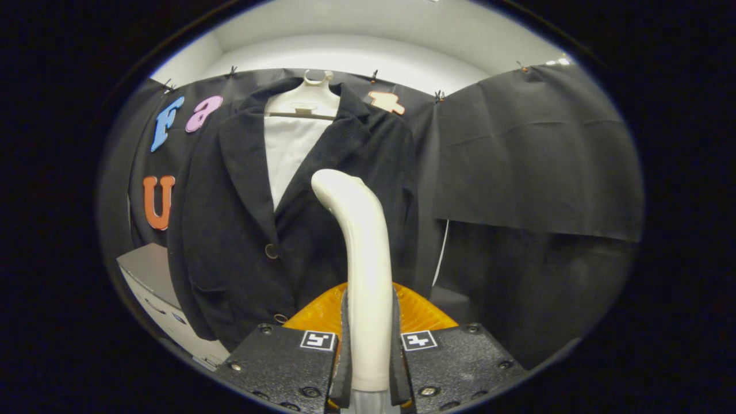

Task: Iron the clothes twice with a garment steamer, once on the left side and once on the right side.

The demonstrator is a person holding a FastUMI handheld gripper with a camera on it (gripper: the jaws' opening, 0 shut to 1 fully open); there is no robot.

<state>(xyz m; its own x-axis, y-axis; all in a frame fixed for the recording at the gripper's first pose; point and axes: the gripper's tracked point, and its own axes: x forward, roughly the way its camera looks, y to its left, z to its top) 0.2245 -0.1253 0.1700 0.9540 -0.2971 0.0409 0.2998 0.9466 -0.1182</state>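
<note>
Steamer gripped upright, jacket just beyond it.

At the bottom centre, the gripper (pixel 368 356) has its jaws closed tight on the handle of the garment steamer (pixel 359 253), both fingers pressing its sides. The steamer's long axis runs nearly vertical up the middle of the frame, and its curved head tips toward the upper left, at the dark jacket (pixel 259 230) hanging on a pale hanger (pixel 305 98) in the centre-left. Likely risks: the smooth handle may twist or slide in the grip, and a head pressed too hard could swing the jacket off line or snag a button (pixel 271 250).
</note>
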